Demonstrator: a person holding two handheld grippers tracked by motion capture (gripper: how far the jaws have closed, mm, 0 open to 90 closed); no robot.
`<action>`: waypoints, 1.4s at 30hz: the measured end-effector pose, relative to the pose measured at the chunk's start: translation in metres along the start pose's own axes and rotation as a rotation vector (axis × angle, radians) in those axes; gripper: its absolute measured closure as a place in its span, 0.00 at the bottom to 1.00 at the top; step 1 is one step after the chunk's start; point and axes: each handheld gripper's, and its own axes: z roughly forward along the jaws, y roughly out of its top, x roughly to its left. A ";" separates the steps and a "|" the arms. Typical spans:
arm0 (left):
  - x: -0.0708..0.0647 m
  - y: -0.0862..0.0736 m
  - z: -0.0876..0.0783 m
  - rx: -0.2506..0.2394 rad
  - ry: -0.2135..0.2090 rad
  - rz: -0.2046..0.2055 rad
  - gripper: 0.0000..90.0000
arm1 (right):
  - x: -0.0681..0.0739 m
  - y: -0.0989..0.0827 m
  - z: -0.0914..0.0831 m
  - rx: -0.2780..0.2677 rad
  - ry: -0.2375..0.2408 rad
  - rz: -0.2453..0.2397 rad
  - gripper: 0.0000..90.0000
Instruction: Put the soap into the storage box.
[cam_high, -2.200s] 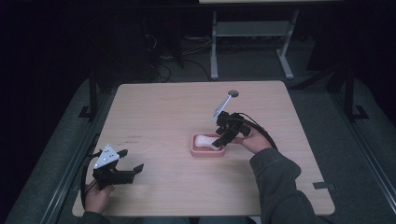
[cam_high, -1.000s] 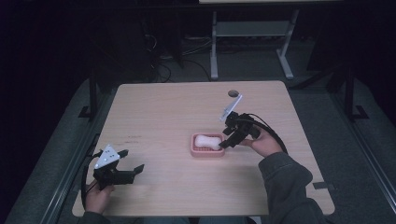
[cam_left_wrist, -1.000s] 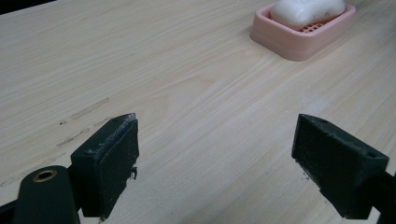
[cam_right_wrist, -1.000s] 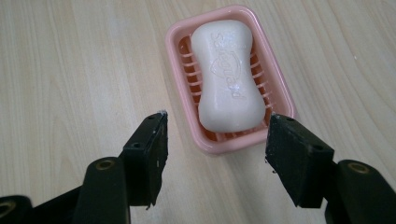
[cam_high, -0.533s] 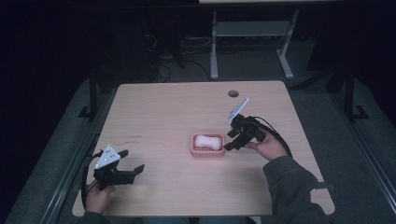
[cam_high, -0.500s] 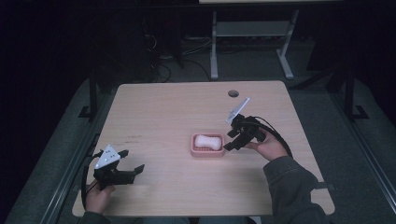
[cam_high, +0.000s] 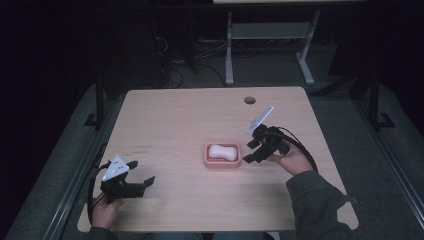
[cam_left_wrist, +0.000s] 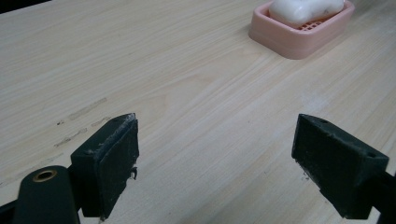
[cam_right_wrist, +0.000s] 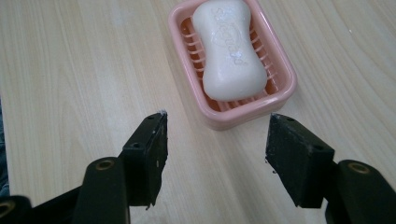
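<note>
The right gripper's (cam_right_wrist: 215, 140) fingers (cam_right_wrist: 301, 156) stand apart with nothing between them, poised above bare wood just short of the near end of a pink soap dish (cam_right_wrist: 280, 88) that fills the upper centre of the right gripper view. A white bar of soap (cam_right_wrist: 229, 51) lies lengthwise in the dish on its ribbed floor, untouched. In the high view, the right gripper (cam_high: 252, 150) sits right of centre, just beside the soap dish (cam_high: 212, 162) and the soap (cam_high: 222, 151), the person's hand (cam_high: 290, 160) and dark sleeve (cam_high: 315, 205) trailing off toward the lower right.

The left gripper's (cam_left_wrist: 215, 154) fingers (cam_left_wrist: 109, 163) are also spread wide and empty, low over the pale wooden surface (cam_left_wrist: 177, 84), with the dish (cam_left_wrist: 289, 44) well apart in the upper right corner of the left gripper view. In the high view, the left gripper (cam_high: 142, 184) rests near the lower left of the surface (cam_high: 175, 125).

A couple of seconds earlier, the right gripper was reaching down over the dish with its fingers at the soap. Since then it has drawn back to the right and off the dish, leaving the soap in place. The left gripper has kept its spot.
</note>
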 end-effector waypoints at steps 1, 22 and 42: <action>0.000 0.000 0.000 0.000 0.000 0.000 0.16 | 0.000 -0.001 0.000 -0.001 0.000 -0.003 0.42; -0.001 0.000 0.002 -0.006 -0.003 -0.005 0.16 | 0.006 -0.022 -0.008 -0.019 -0.011 0.013 0.42; -0.003 0.000 0.004 0.005 -0.009 0.009 0.16 | 0.016 -0.051 -0.016 -0.035 -0.025 0.047 0.41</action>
